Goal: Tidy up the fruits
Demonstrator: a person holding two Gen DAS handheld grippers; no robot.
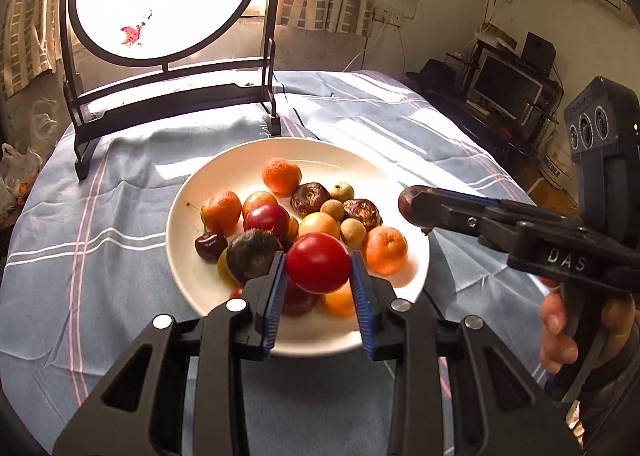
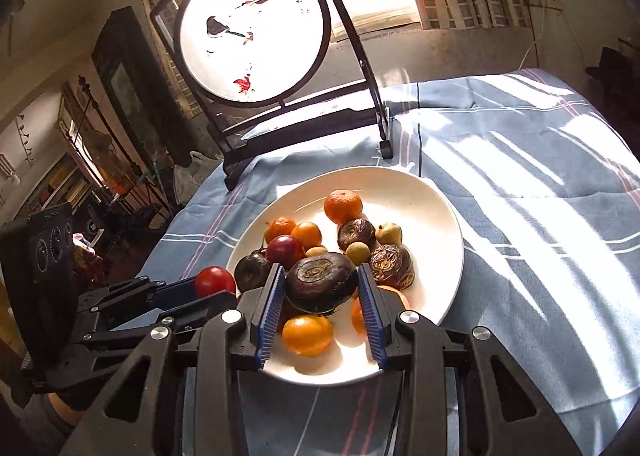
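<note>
A red tomato [image 1: 318,262] sits clamped in the left tool [image 1: 319,284], low in the frame above the white plate [image 1: 384,159] of fruit. The right tool [image 2: 322,296] grips a dark water chestnut [image 2: 322,282] over the same plate on the blue-clothed table [image 2: 520,215].

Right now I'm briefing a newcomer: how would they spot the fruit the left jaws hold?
Find the white plate on the blue striped cloth. At its near edge the left gripper clamps a red tomato above the pile: smooth, glossy and the only fruit between blue pads.
</note>
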